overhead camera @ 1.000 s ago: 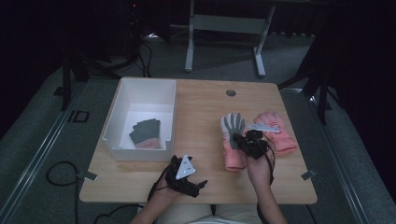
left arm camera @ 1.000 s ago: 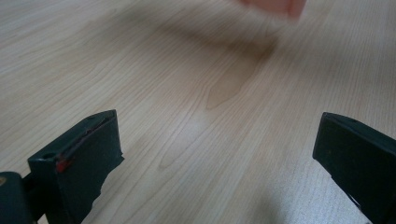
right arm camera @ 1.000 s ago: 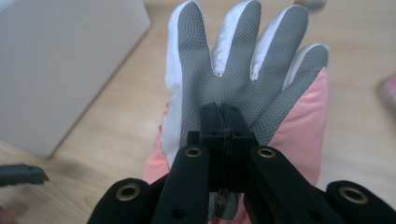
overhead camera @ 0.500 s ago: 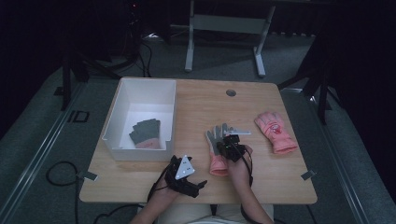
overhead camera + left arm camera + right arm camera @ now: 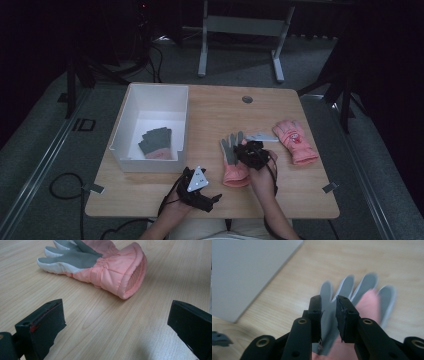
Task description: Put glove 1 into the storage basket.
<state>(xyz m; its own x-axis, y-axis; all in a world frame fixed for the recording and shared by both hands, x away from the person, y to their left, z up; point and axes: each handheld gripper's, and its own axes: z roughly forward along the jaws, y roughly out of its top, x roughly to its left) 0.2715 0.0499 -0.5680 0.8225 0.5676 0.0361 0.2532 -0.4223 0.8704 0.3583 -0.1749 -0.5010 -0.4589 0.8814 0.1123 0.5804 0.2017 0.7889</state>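
A pink glove (image 5: 234, 162) with a grey palm lies flat near the middle of the table, its fingers toward the far side. My right gripper (image 5: 251, 151) hangs low over its right edge. In the right gripper view its jaws (image 5: 328, 300) have just been opening; a narrow gap stands between them, with the grey palm (image 5: 348, 287) lying beneath and nothing pinched. My left gripper (image 5: 210, 199) rests near the front edge, wide open (image 5: 116, 322), facing the glove's cuff (image 5: 125, 277). A second pink glove (image 5: 296, 141) lies to the right.
A white box (image 5: 131, 120) at the left holds a dark glove (image 5: 156, 142). A small pale flat piece (image 5: 262, 136) lies between the two pink gloves. A round hole (image 5: 247, 99) sits near the table's far edge.
My right gripper moved left and toward the near edge, bringing the grey-palmed glove away from the second pink glove. Its jaws then parted off the glove. The left gripper stayed put.
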